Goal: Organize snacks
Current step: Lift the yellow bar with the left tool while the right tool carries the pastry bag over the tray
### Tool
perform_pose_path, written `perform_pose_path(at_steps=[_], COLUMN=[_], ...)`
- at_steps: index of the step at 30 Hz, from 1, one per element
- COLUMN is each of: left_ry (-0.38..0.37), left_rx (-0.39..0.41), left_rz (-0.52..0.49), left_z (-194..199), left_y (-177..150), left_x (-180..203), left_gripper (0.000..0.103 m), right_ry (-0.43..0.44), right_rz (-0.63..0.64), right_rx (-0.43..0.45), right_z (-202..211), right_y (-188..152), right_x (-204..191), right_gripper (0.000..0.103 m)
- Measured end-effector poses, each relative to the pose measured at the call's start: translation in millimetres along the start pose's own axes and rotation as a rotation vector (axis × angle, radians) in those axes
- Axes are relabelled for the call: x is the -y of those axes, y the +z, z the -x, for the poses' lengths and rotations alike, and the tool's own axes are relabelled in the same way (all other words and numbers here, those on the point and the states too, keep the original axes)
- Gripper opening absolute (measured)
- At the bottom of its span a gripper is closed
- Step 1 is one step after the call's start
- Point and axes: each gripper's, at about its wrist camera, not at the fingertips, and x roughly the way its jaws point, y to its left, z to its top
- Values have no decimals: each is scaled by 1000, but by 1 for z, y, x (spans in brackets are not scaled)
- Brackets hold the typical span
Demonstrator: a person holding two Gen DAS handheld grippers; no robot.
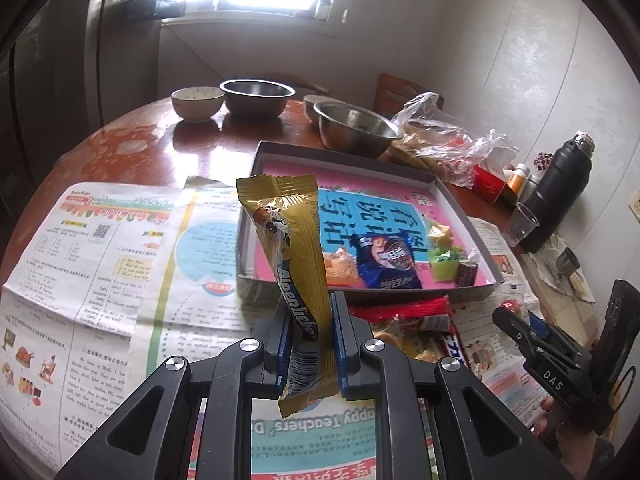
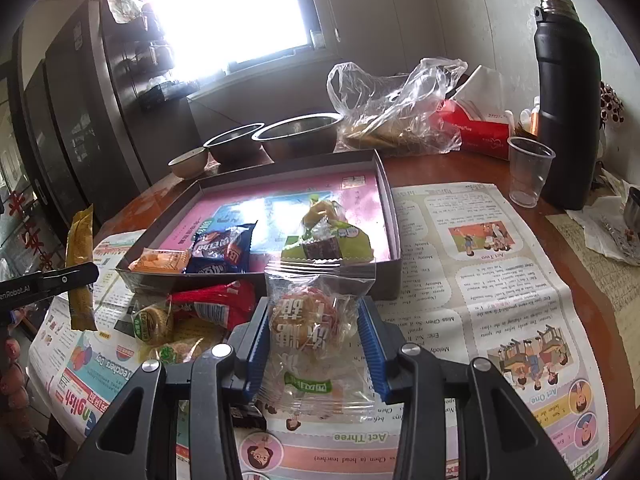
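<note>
My left gripper (image 1: 310,344) is shut on a gold candy packet (image 1: 292,248), held upright above the newspaper just in front of the shallow grey box (image 1: 460,216). That packet (image 2: 80,264) also shows at the left of the right wrist view. My right gripper (image 2: 316,344) is shut on a clear-wrapped pastry (image 2: 312,320), close to the box's near wall (image 2: 256,284). Inside the box lie a blue packet (image 1: 390,260), an orange packet (image 2: 160,261) and a green packet (image 2: 336,240). A red packet (image 2: 216,304) and small round pastries (image 2: 154,322) lie loose in front of it.
Steel bowls (image 1: 356,130) and a white bowl (image 1: 197,102) stand at the back of the round wooden table (image 1: 132,140). A plastic bag (image 2: 400,108), red tissue box (image 2: 476,132), clear cup (image 2: 530,170) and black flask (image 2: 568,96) crowd the right. Newspaper (image 1: 80,264) covers the near side.
</note>
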Motion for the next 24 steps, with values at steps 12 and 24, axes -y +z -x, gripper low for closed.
perform_pose_path(at_steps=[12, 24], left_ry=[-30, -53], left_rx=[8, 5], left_rz=[-24, -47], left_z=[-8, -32], left_y=[11, 27], left_x=[17, 30], left_gripper=[18, 18], right_ry=[2, 1], right_rz=[-6, -14], right_rx=[12, 14], right_z=[-1, -8], right_y=[8, 19], right_x=[1, 6], right_gripper=[42, 42])
